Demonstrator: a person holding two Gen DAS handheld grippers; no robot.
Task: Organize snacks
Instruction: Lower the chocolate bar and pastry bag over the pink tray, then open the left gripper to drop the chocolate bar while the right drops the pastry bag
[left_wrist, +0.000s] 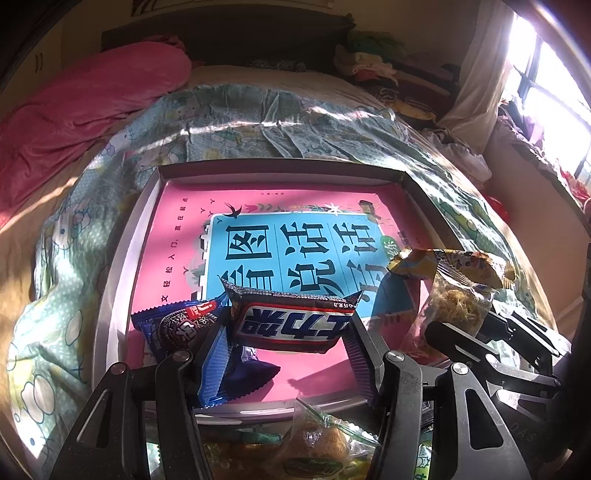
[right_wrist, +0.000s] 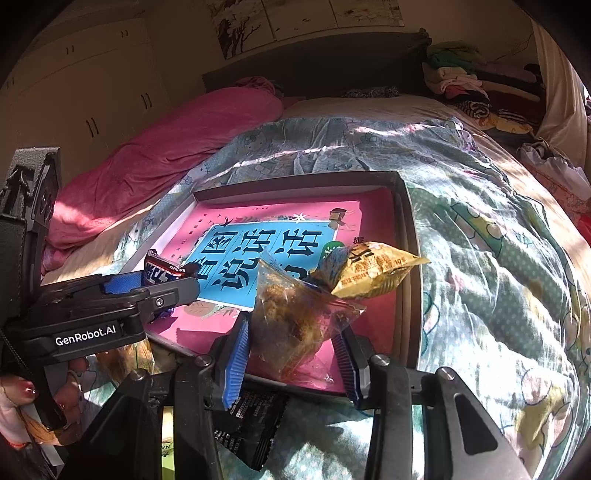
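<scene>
A grey shallow box (left_wrist: 122, 251) lined with a pink and blue book (left_wrist: 295, 243) lies on the bed. My left gripper (left_wrist: 291, 354) is shut on a brown chocolate bar (left_wrist: 295, 325) and holds it above the box's near edge; it also shows in the right wrist view (right_wrist: 162, 275). A blue cookie packet (left_wrist: 181, 325) lies in the box at its near left. My right gripper (right_wrist: 291, 354) is shut on a clear packet of shredded brownish snack (right_wrist: 295, 314), held over the box's near right. A yellow snack packet (right_wrist: 373, 273) sits just behind it.
Several loose snack packets (left_wrist: 325, 446) lie on the quilt in front of the box, among them a black one (right_wrist: 255, 428). A pink blanket (left_wrist: 74, 110) lies at the far left. Piled clothes (right_wrist: 465, 81) sit at the headboard. A window (left_wrist: 546, 88) is at the right.
</scene>
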